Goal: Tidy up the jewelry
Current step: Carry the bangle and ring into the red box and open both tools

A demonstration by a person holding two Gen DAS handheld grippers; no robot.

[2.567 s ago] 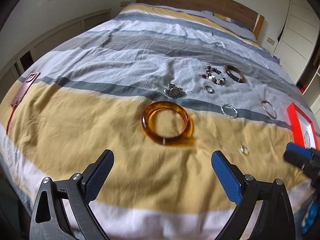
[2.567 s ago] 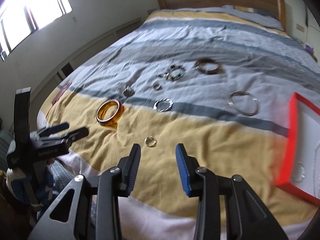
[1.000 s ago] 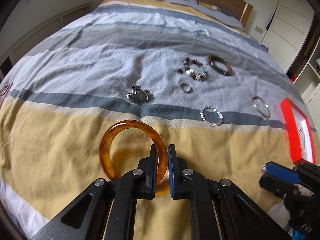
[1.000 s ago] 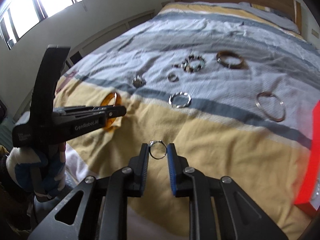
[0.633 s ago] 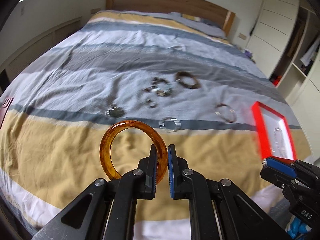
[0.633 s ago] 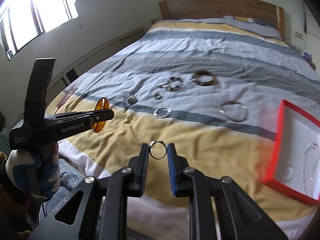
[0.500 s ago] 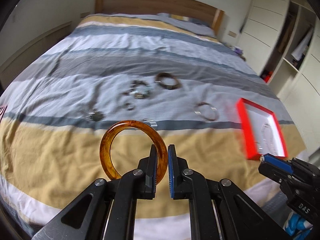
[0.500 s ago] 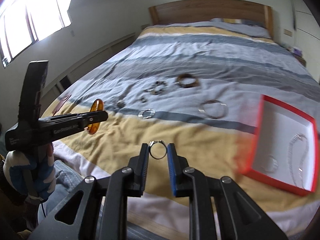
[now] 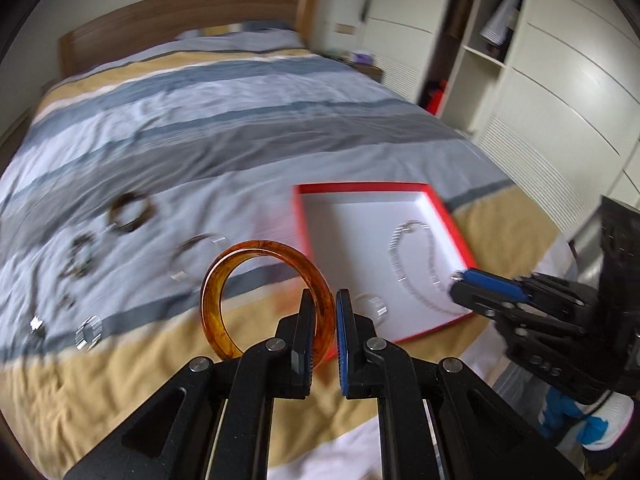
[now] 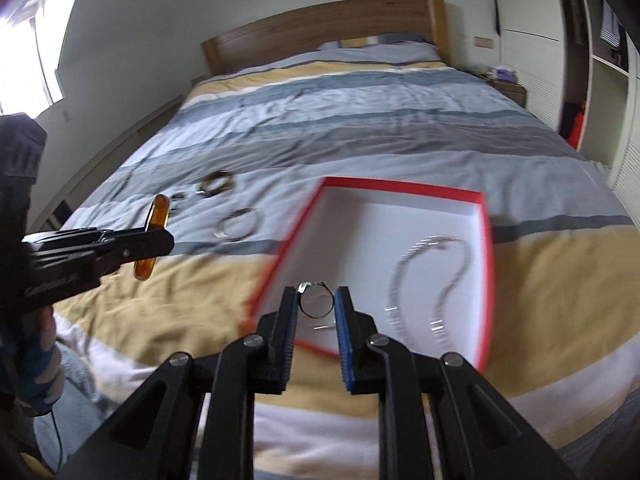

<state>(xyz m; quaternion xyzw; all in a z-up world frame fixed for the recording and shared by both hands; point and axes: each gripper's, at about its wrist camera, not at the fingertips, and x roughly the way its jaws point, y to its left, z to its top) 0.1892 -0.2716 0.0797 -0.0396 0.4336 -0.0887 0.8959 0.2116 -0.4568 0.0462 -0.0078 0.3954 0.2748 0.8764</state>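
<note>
My left gripper (image 9: 323, 300) is shut on an amber bangle (image 9: 240, 276) and holds it upright in the air above the yellow band of the bed, left of the red box (image 9: 448, 216). The bangle also shows edge-on in the right wrist view (image 10: 154, 236). My right gripper (image 10: 317, 300) is shut on a small silver ring (image 10: 317, 306) and holds it above the near left corner of the red box (image 10: 400, 190). The box has a white inside with a silver chain necklace (image 10: 436, 276) and a small bracelet (image 9: 372, 306) in it.
Several bracelets and rings lie on the striped bedspread left of the box: a thin silver bangle (image 10: 240, 224), a dark bangle (image 10: 218, 184), a beaded bracelet (image 9: 82, 256), a silver band (image 9: 90, 330). White wardrobes (image 9: 560, 80) stand to the right.
Both grippers have swung to the right with their pieces. The red box now lies close in front of both, the loose jewelry has shifted to the left.
</note>
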